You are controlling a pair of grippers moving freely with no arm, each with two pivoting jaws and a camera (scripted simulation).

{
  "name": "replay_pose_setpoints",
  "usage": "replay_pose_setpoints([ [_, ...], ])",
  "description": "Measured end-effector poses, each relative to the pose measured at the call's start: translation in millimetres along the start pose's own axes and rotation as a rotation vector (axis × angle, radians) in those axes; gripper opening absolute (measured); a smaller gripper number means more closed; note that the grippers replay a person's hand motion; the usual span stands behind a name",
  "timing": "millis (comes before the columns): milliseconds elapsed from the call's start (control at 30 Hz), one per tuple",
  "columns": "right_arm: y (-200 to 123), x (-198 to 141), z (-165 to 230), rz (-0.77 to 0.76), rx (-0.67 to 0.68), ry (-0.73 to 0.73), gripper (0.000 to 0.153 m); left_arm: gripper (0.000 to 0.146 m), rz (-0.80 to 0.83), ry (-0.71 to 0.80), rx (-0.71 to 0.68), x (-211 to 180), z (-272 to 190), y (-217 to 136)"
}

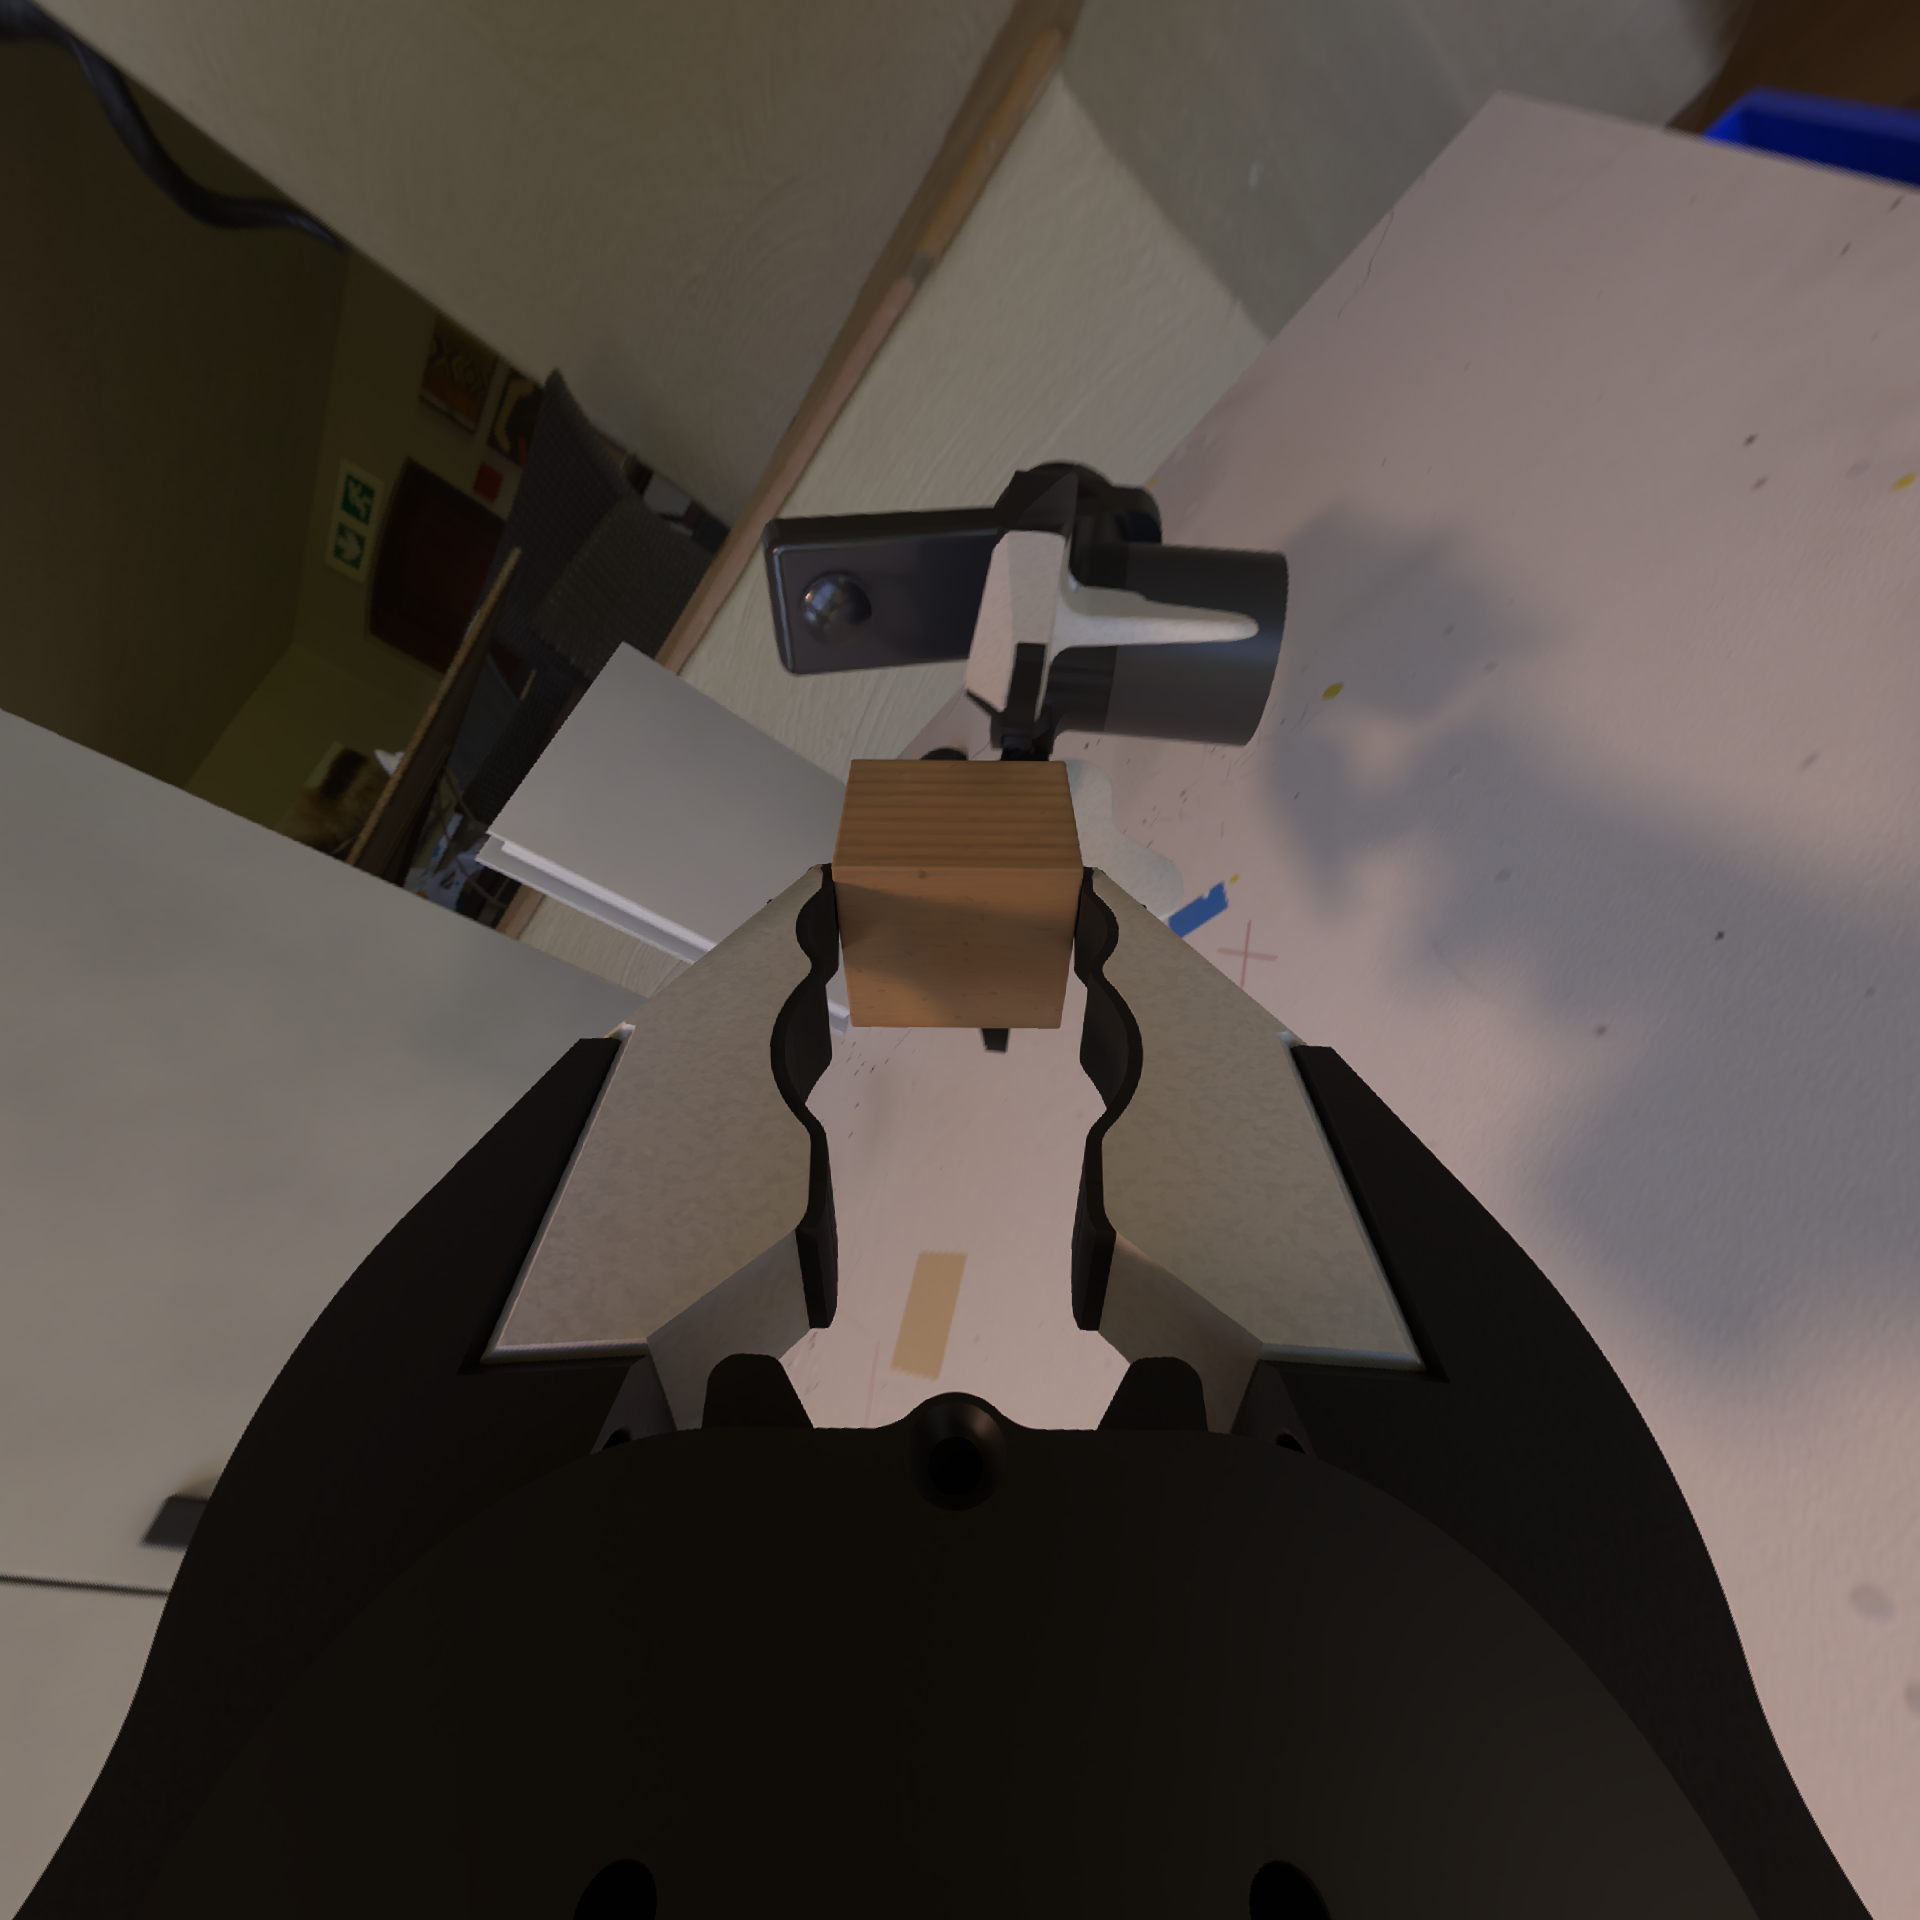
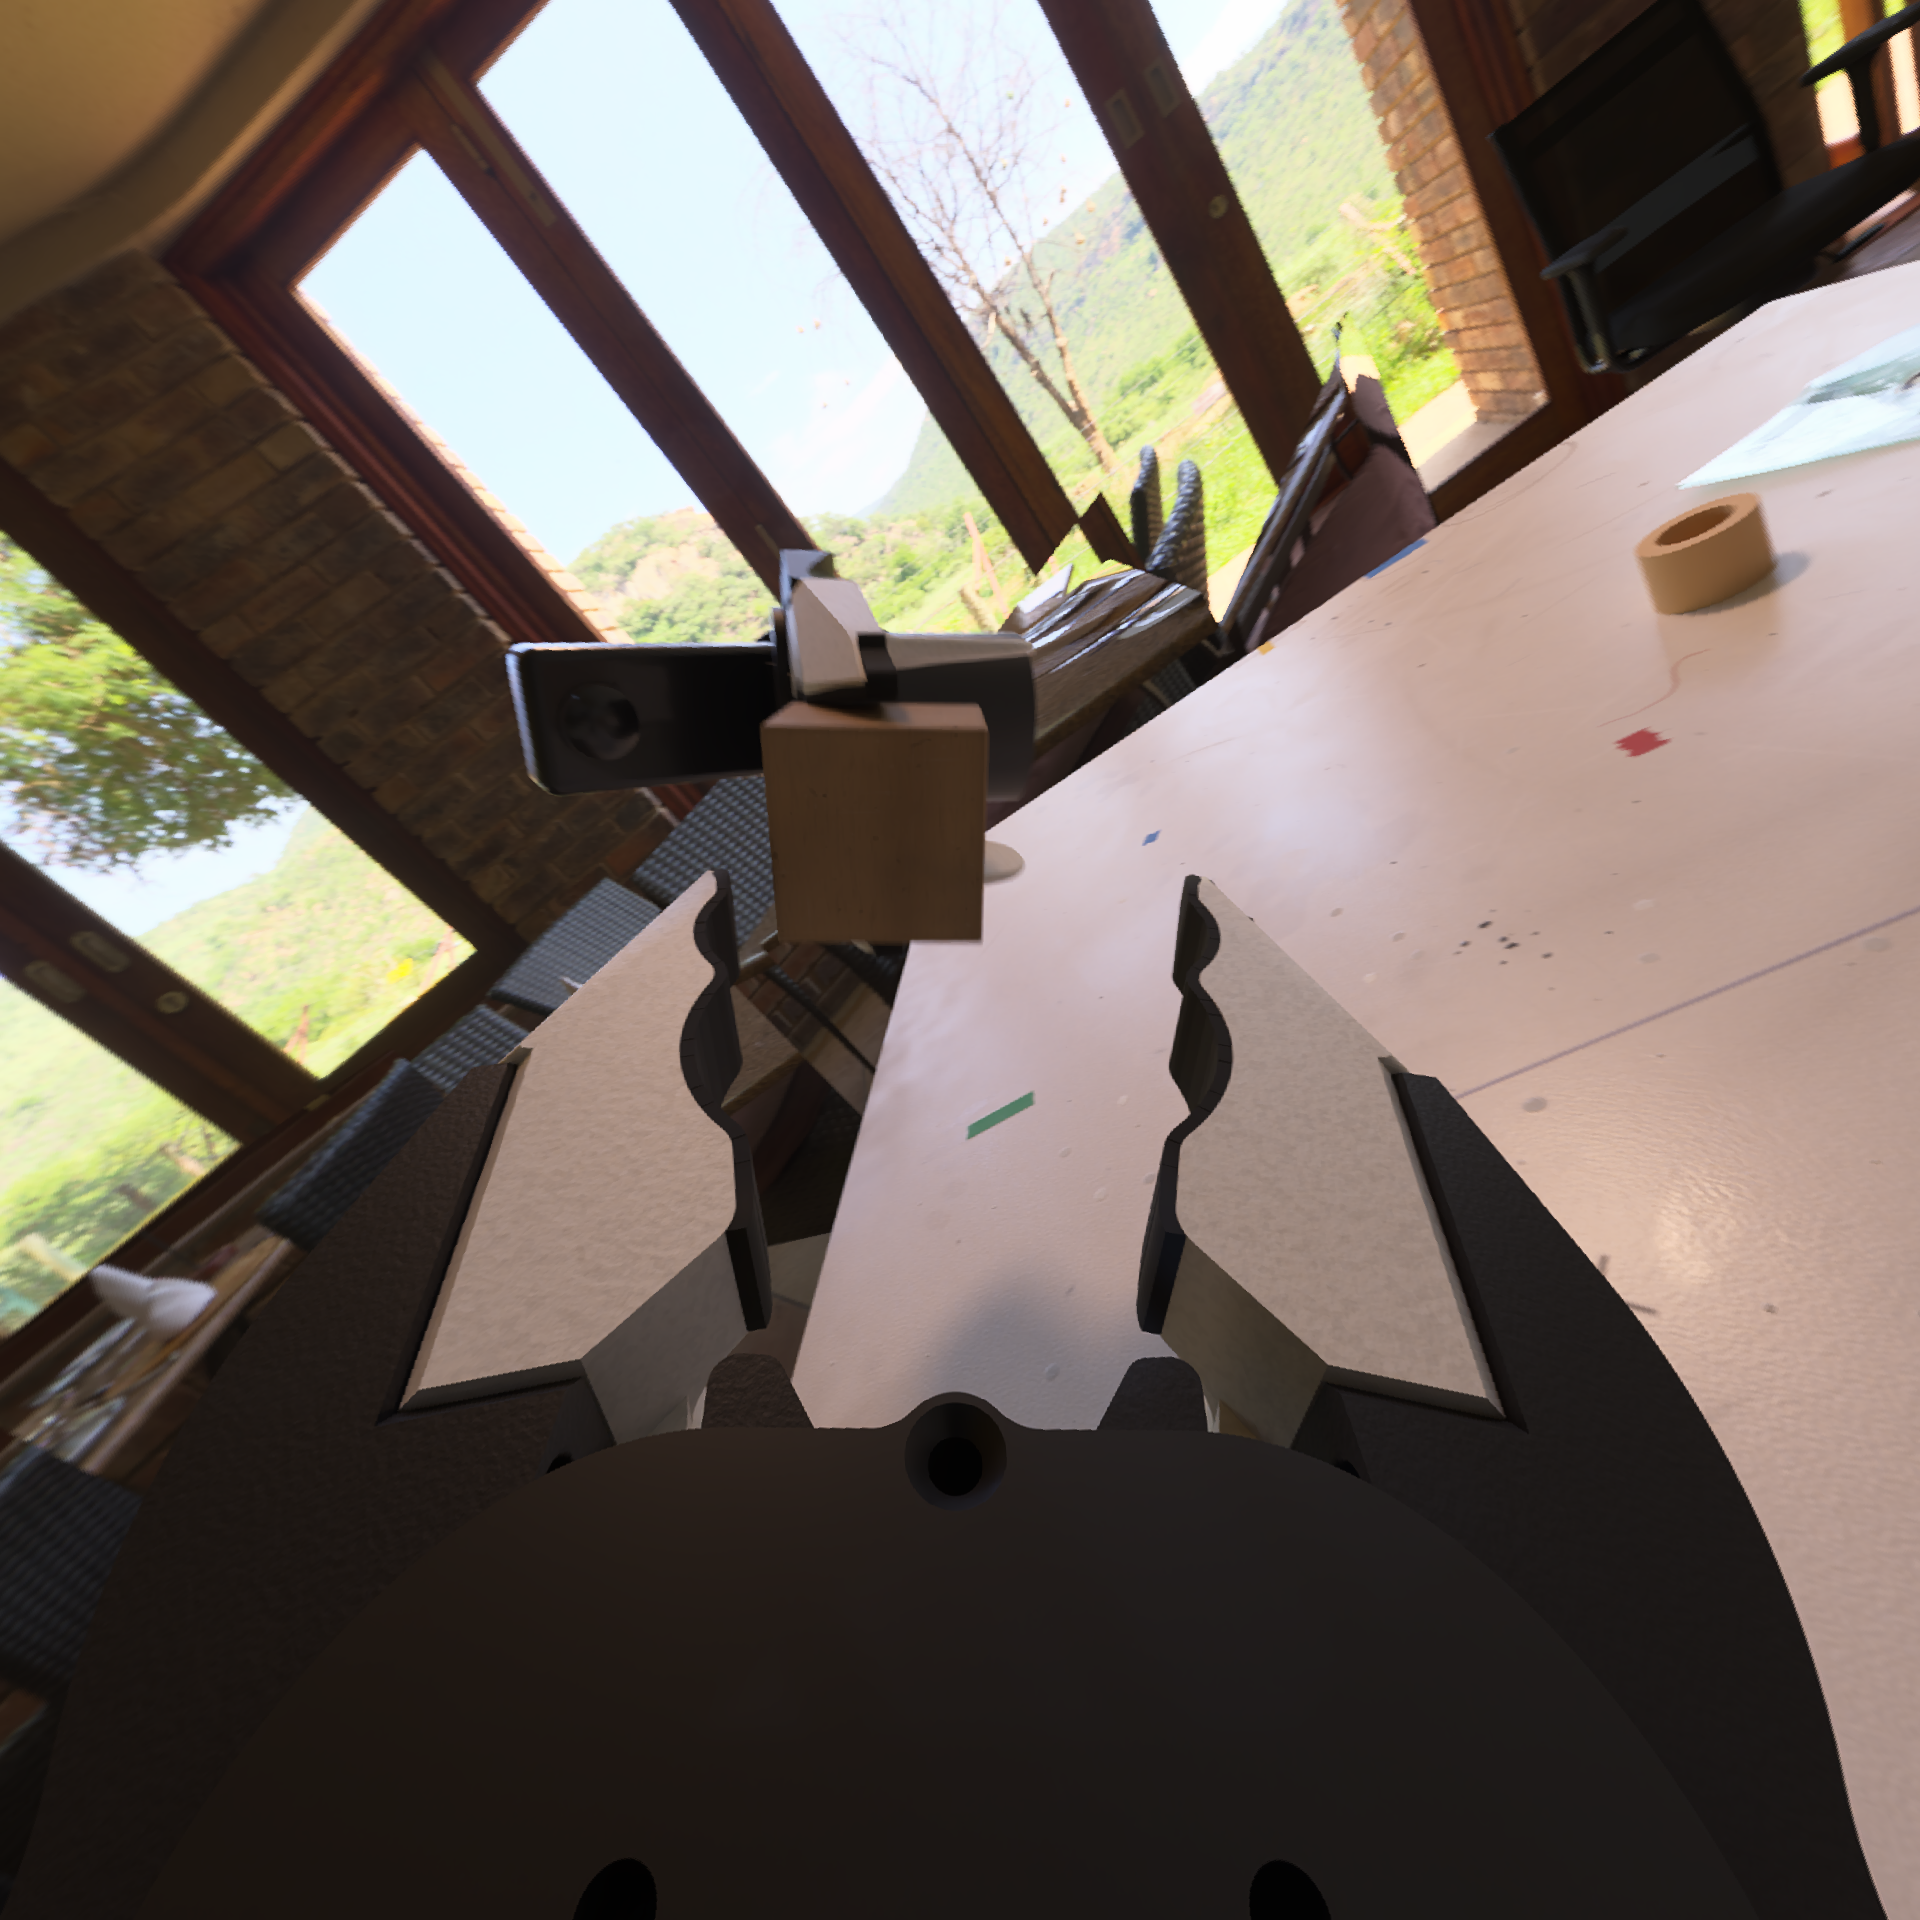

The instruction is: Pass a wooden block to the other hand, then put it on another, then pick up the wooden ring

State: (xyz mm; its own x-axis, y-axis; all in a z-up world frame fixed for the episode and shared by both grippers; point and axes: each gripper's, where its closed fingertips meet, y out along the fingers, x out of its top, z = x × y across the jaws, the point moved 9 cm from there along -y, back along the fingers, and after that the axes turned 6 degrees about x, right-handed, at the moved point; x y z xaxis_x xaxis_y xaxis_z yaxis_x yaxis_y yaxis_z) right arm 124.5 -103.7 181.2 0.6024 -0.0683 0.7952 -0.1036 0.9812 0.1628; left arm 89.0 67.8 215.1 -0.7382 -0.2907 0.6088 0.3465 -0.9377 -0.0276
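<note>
1. While the wooden block (image 1: 956,914) is clamped by its side faces at the fingertips of the left tool (image 1: 956,935), it's held up off the bench (image 1: 1558,727).
2. Seen from the right tool (image 2: 951,914), spread wide with nothing in it, the block lies straight ahead, just past the tips and a bit left of centre.
3. The wooden ring (image 2: 1704,566) is left flat on the bench, well apart.
</note>
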Motion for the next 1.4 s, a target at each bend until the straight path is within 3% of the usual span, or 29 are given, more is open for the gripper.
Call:
replay_pose_setpoints([
  [100,3.1,-2.1,1.5,0.015,0.015,-0.007,0.07,0.045,-0.011,-0.024,0.014,-5.3,-11.1,10.0],
  [167,3.2,-3.3,-1.6,0.029,0.0,-0.023,0.045,0.045,0.011,-0.046,0.027,-12.5,-15.6,13.4],
  [267,1.4,-3.6,-8.1,0.058,-0.084,-0.025,0.045,0.047,0.087,-0.148,0.038,-23.9,-19.3,15.0],
  [333,-5.1,-1.5,-9.9,0.055,-0.135,-0.05,0.045,0.08,0.144,-0.254,0.111,-31.5,-16.9,13.8],
  [400,-20.8,5.6,-10.2,0.056,-0.222,-0.096,0.045,0.092,0.203,-0.369,0.151,-38.9,-10.1,8.1],
  [500,-70.3,26.7,-7.4,0.008,-0.458,-0.206,0.045,0.093,0.274,-0.516,0.258,-51.8,6.8,-9.4],
  [600,-141.2,48.9,-10.9,-0.016,-0.846,-0.287,0.045,0.091,0.338,-0.593,0.339,-63.2,25.0,-29.7],
  [700,-199.6,64.9,-32.8,0.112,-1.241,-0.222,0.045,0.088,0.32,-0.645,0.396,-66.5,34.1,-45.5],
  [800,-225.8,70.8,-81.6,0.33,-1.374,-0.024,0.045,0.084,0.32,-0.669,0.406,-68.8,37.4,-50.8],
  [900,-232.3,65.1,-130.3,0.534,-1.484,0.097,0.045,0.084,0.369,-0.645,0.424,-69.1,36.7,-52.4],
  [1033,-228.9,70.4,-147.4,0.569,-1.522,0.13,0.044,0.079,0.409,-0.615,0.445,-68.5,34.4,-57.6],
  [1100,-222.3,80.2,-129.5,0.477,-1.543,0.047,0.063,0.076,0.427,-0.636,0.452,-73.6,35.6,-61.4],
  [1167,-208.3,87.9,-101.0,0.358,-1.501,-0.056,0.07,0.075,0.461,-0.662,0.485,-82.8,40.4,-68.1],
  [1267,-170.1,84.4,-51.8,0.206,-1.291,-0.242,0.07,0.074,0.526,-0.689,0.582,-100.2,52.9,-87.5],
  [1400,-123.1,59.7,-11.2,0.186,-1.025,-0.358,0.066,0.071,0.61,-0.756,0.788,-141.8,74.9,-116.8],
])
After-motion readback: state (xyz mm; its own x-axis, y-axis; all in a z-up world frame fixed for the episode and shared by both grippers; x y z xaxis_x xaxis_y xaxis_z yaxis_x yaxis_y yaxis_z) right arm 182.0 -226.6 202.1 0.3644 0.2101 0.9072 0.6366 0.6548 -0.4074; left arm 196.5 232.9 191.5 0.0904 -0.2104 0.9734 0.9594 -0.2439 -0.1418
